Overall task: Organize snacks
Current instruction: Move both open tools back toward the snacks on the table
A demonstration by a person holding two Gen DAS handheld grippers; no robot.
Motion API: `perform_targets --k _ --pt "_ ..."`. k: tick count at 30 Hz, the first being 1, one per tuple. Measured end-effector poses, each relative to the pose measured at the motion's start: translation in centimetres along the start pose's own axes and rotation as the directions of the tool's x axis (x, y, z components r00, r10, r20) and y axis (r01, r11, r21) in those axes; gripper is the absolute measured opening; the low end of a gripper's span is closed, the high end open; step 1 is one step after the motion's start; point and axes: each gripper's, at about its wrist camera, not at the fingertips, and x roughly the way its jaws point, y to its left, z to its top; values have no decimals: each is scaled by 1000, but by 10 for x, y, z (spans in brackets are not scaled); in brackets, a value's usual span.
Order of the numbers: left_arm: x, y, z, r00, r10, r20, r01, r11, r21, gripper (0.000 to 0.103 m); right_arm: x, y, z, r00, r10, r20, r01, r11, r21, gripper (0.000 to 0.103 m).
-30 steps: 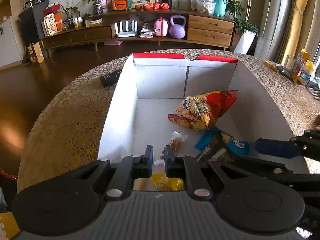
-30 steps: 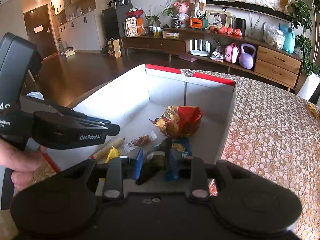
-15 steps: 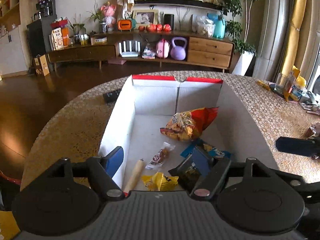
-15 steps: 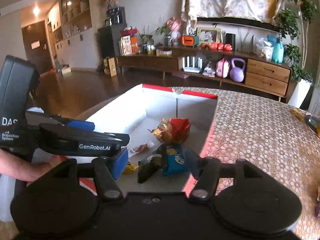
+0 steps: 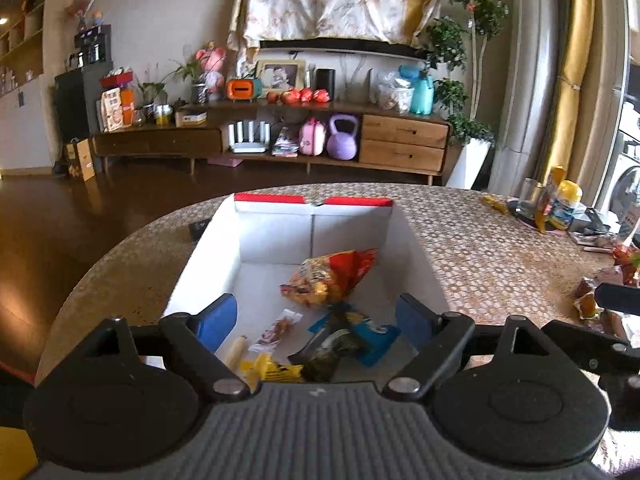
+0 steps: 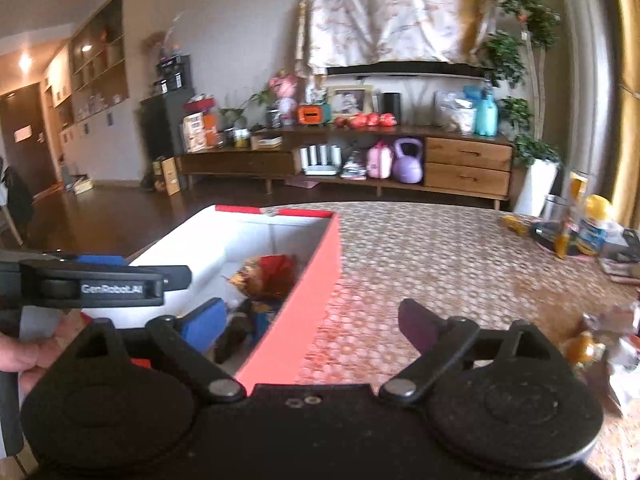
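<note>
Left gripper (image 5: 316,318) and right gripper (image 6: 312,320) jaws just opened wide, both released, nothing gripped. Snack packets (image 5: 332,276) lie in white box (image 5: 276,236) at 12 o'clock of left.

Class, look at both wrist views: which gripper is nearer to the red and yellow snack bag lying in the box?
Left. The left gripper hangs open right over the box, the snack bag just ahead. The right gripper, also open, straddles the box's red side wall, mostly over the table.
</note>
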Motion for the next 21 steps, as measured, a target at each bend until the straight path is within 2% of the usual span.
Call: perform_targets --k 3,5,11,16,21 --pt "-5 -8 0 1000 -22 16 22 1000 13 93 -9 -11 -4 1000 -22 11 22 999 24 98" --pt "-9 -15 -1 999 -32 38 31 999 31 93 -16 -17 -6 999 -39 21 38 999 39 102" --pt "-18 -35 0 995 -77 62 73 996 52 94 -31 -32 -11 996 -81 33 78 994 72 103" --pt "-21 -56 0 989 -120 80 114 990 79 99 -40 -43 -14 993 -116 32 113 989 94 103" --pt "-19 -78 -1 984 -164 64 157 982 107 99 -51 -60 -20 988 -149 27 145 982 120 103"
